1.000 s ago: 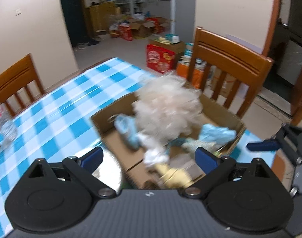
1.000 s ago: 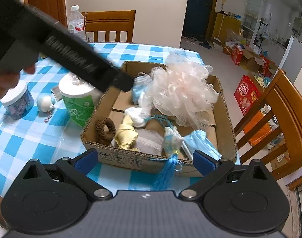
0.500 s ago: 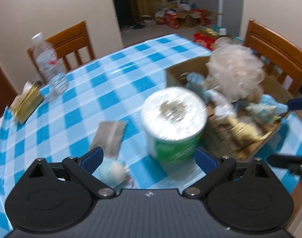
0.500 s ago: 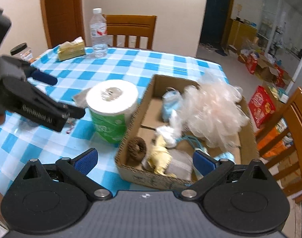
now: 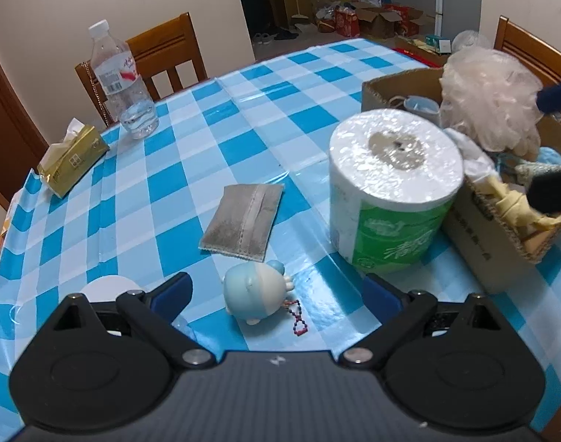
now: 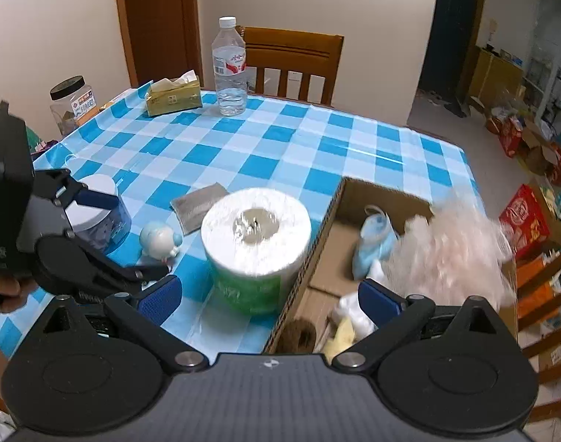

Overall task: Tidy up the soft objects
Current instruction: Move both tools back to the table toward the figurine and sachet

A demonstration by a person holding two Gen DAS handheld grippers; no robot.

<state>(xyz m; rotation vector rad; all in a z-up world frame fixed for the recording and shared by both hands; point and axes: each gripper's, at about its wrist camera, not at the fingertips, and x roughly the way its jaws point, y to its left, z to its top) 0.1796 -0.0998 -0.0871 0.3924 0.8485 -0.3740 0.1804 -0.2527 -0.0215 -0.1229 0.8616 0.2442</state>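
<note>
Hovering over the blue-checked table (image 5: 243, 125), the left hand-held gripper (image 5: 276, 291) has its jaws wide and just easing inward, with a small blue plush toy (image 5: 254, 291) lying untouched between them. A grey cloth (image 5: 243, 221) lies beyond it, then a toilet roll (image 5: 391, 184) beside the cardboard box (image 5: 487, 246) of soft things. The right hand-held gripper (image 6: 269, 294) is wide, holding nothing

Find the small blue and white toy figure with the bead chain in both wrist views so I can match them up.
Left wrist: the toy figure lies low at centre, just ahead of the open left hand-held gripper.
Right wrist: it sits left of centre, on the checked cloth.
Shared landmark: the paper roll, to the toy's right in both views.
</note>
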